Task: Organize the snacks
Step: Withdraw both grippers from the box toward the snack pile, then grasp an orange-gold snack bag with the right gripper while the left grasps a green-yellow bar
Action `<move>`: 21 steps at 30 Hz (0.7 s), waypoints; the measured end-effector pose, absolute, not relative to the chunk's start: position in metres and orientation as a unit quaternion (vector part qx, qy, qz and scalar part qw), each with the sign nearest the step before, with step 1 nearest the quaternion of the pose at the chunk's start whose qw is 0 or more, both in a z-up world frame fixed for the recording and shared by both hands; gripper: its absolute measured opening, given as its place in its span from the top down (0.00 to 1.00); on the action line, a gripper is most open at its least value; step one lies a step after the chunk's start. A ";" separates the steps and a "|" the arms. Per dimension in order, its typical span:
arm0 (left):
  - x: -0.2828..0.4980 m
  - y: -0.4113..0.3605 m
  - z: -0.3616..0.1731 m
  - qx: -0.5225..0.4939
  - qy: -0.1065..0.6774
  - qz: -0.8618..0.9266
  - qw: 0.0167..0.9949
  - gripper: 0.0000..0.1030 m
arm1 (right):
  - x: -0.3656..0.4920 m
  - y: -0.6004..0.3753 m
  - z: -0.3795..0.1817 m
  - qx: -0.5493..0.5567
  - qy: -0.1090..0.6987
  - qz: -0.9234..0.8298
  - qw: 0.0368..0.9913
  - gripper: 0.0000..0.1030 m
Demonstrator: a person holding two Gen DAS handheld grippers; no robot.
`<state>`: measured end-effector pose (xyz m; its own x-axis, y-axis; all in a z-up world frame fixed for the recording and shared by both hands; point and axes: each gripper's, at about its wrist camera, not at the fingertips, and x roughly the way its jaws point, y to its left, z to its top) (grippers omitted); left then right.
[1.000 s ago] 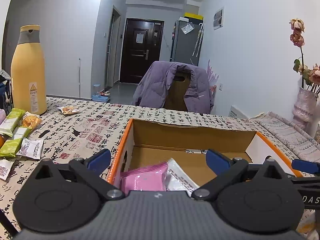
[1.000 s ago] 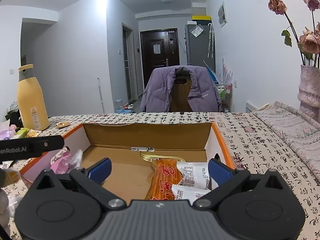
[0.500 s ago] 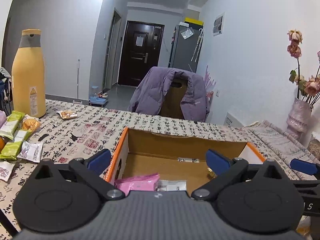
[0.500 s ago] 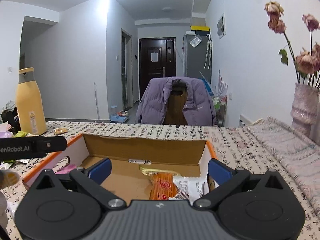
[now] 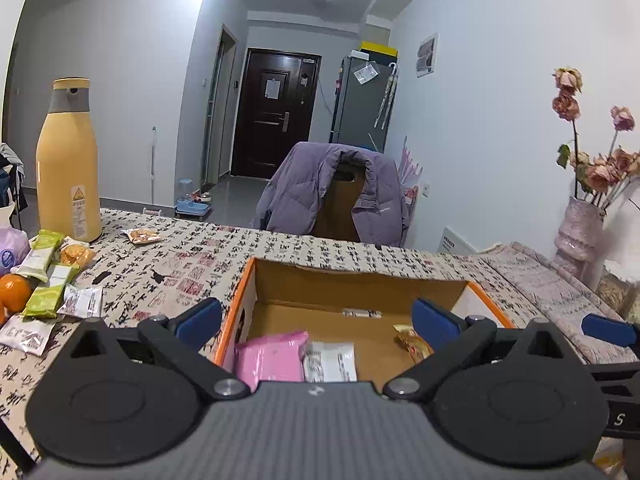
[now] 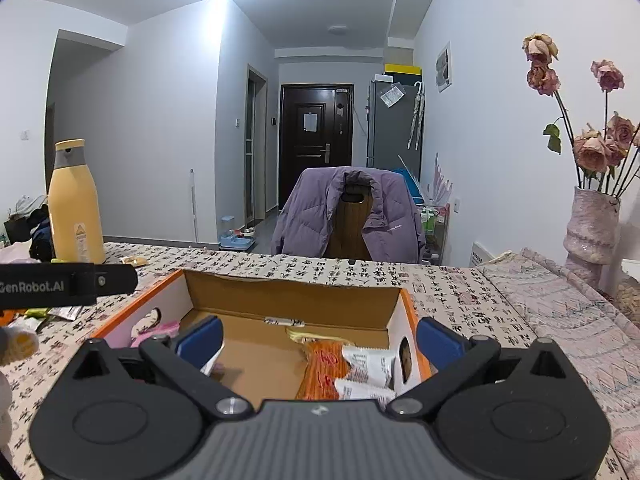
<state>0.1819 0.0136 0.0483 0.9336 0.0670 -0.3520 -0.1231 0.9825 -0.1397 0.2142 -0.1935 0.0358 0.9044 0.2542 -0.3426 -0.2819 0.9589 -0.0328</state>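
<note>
An orange-rimmed cardboard box (image 5: 352,280) (image 6: 288,292) sits on the table ahead of both grippers. It holds a pink packet (image 5: 272,356), a white packet (image 5: 330,360), an orange snack bag (image 6: 322,368) and white packets (image 6: 368,362). Loose snacks lie on the table at the left: green bars (image 5: 46,292), white packets (image 5: 82,300), a cracker pack (image 5: 74,254) and an orange (image 5: 14,288). My left gripper (image 5: 316,320) is open and empty, held back from the box's near edge. My right gripper (image 6: 318,338) is open and empty too, over the box's near side.
A tall yellow bottle (image 5: 68,164) stands at the far left. One small snack pack (image 5: 141,235) lies beside it. A vase of dried roses (image 6: 592,224) stands on a pink cloth at the right. A chair with a purple jacket (image 5: 334,196) is behind the table.
Both grippers have pulled back and risen, so the box looks farther and lower. Both stayed open and empty. Nothing on the table moved.
</note>
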 end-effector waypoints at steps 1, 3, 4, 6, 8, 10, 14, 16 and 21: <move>0.177 0.011 0.047 -0.079 0.176 0.047 0.980 0.00 | 0.209 -0.196 0.035 -0.041 0.171 0.136 0.975 0.00; 0.167 0.008 0.045 -0.077 0.180 0.042 0.980 0.00 | 0.199 -0.201 0.033 -0.041 0.173 0.134 0.975 0.00; 0.163 0.006 0.043 -0.076 0.182 0.040 0.979 0.00 | 0.194 -0.203 0.032 -0.039 0.175 0.131 0.975 0.00; 0.154 0.003 0.040 -0.074 0.187 0.039 0.979 0.00 | 0.183 -0.211 0.029 -0.034 0.180 0.127 0.975 0.00; 0.145 0.001 0.036 -0.073 0.189 0.039 0.979 0.00 | 0.173 -0.219 0.024 -0.032 0.183 0.122 0.975 0.00; 0.136 -0.001 0.032 -0.073 0.195 0.039 0.977 0.00 | 0.163 -0.229 0.020 -0.028 0.189 0.118 0.974 0.00; 0.120 -0.006 0.023 -0.072 0.206 0.036 0.975 0.00 | 0.141 -0.244 0.008 -0.034 0.203 0.118 0.971 0.00; 0.113 -0.009 0.018 -0.076 0.212 0.035 0.974 0.00 | 0.131 -0.251 0.000 -0.035 0.214 0.115 0.969 0.00; 0.097 -0.015 0.003 -0.081 0.235 0.029 0.968 0.00 | 0.111 -0.262 -0.021 -0.035 0.246 0.119 0.961 0.00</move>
